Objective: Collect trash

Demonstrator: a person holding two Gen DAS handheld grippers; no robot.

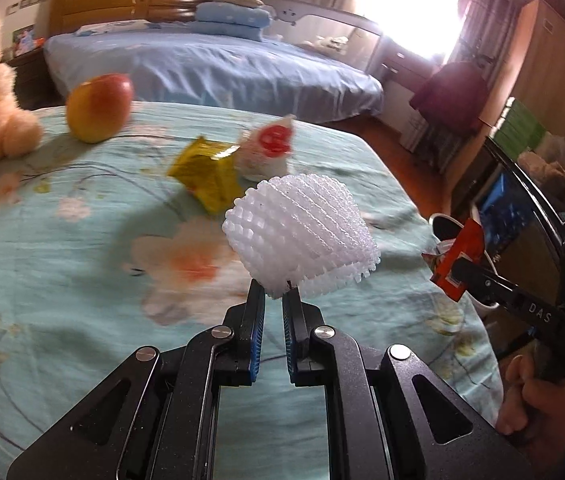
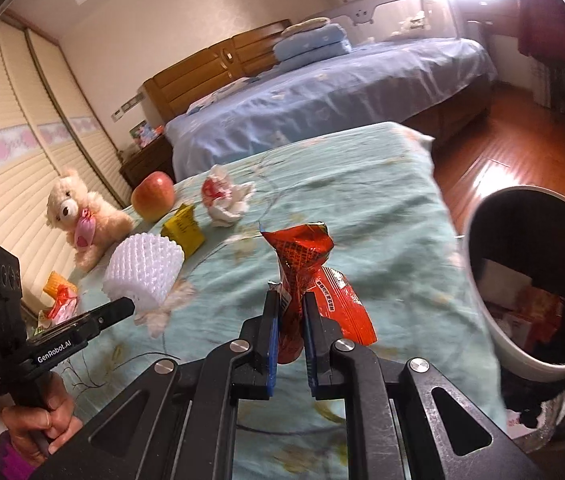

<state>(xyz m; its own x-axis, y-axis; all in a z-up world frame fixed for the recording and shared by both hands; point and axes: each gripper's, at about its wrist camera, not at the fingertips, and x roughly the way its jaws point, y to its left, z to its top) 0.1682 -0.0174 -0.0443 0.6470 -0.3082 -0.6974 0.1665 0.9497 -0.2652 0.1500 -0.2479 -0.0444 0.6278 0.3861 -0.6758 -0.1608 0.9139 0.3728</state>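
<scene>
The left gripper (image 1: 273, 294) has its fingers (image 1: 256, 312) closed narrow on the lower edge of a white foam fruit net (image 1: 298, 236), which is held above the floral bedspread (image 1: 82, 240) with its tube axis tilted up and to the right in the left wrist view. The right gripper (image 2: 290, 304) has its fingers (image 2: 271, 320) clamped on a red snack wrapper (image 2: 306, 264); the wrapper's long axis stands roughly upright, its torn top pointing up, and a second flap folds down to the right. Right of the wrapper stands a white waste bin (image 2: 494, 320) with a dark interior; paper and reddish packaging lie at its bottom, but their kind is hard to make out, and the bin's right side is cut off by the frame edge. On the bedspread farther out lie a yellow packet (image 1: 206, 172), a crumpled white-and-red wrapper (image 1: 270, 148), an apple (image 1: 98, 108) and a teddy bear (image 2: 78, 216); all are motion-blurred.
</scene>
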